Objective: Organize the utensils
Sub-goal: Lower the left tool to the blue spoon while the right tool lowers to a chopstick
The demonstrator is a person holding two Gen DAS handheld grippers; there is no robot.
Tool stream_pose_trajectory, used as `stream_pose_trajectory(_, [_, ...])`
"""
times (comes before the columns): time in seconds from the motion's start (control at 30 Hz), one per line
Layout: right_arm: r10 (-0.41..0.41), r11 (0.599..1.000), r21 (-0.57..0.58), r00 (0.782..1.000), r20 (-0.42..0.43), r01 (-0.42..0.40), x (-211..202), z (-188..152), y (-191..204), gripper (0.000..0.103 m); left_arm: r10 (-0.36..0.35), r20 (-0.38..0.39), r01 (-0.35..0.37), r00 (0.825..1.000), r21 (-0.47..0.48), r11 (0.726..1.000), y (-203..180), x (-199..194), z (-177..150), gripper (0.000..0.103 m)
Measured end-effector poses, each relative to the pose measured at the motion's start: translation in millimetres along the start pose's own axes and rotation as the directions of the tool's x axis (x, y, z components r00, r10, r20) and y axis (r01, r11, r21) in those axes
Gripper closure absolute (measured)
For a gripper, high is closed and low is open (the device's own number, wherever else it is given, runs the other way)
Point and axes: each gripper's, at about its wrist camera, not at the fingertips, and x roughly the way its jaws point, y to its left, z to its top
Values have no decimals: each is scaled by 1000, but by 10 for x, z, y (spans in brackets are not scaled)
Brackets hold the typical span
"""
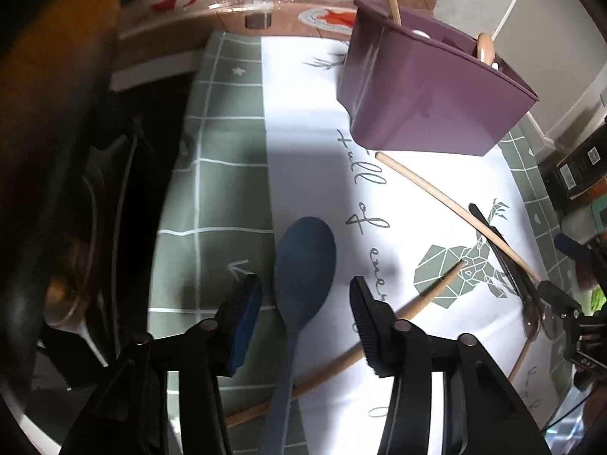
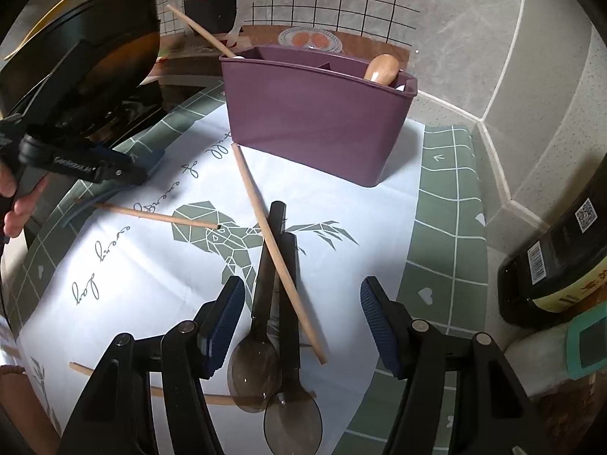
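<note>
The left gripper (image 1: 305,318) hangs at the bottom of its frame, jaws spread either side of the blue spoon (image 1: 303,265); whether a pad touches it is hard to tell. A wooden stick (image 1: 428,295) lies under that spoon. The purple caddy (image 1: 425,102) stands upper right on the white mat (image 1: 303,132). The right gripper (image 2: 301,316) is spread above two dark clear spoons (image 2: 261,349), apart from them, with a stick (image 2: 273,250) lying across their handles.

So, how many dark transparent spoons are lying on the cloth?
2. Both lie side by side between the right gripper's open fingers: the left spoon and the right spoon, its bowl nearer the camera. A wooden stick crosses their handles. Others may be hidden.
</note>
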Motion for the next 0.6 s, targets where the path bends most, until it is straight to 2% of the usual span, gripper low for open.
stream_pose_trajectory(0.07, [23,1000,-8,1000,3,-23,-6,37,10,42,4,-8,-4,1000,11,1000,-47,52,3,56])
stream_pose_trajectory(0.17, [51,998,-33,999,13,-51,8,154,52,42,6,-3,-6,1000,17,1000,-92,79,14,66])
stream_pose_trajectory(0.37, [133,988,-74,991,-22,-134,287,545,176,45,-10,53,12,999,-36,999,-157,-29,-5,67])
stream_pose_trajectory(0.5, [142,983,-108,987,-76,-149,596,794,278,46,-26,113,34,993,-75,997,-239,-240,-91,67])
stream_pose_trajectory(0.6, [124,979,-144,984,-130,-143,871,918,382,60,-25,151,39,988,-87,995,-306,-408,-154,67])
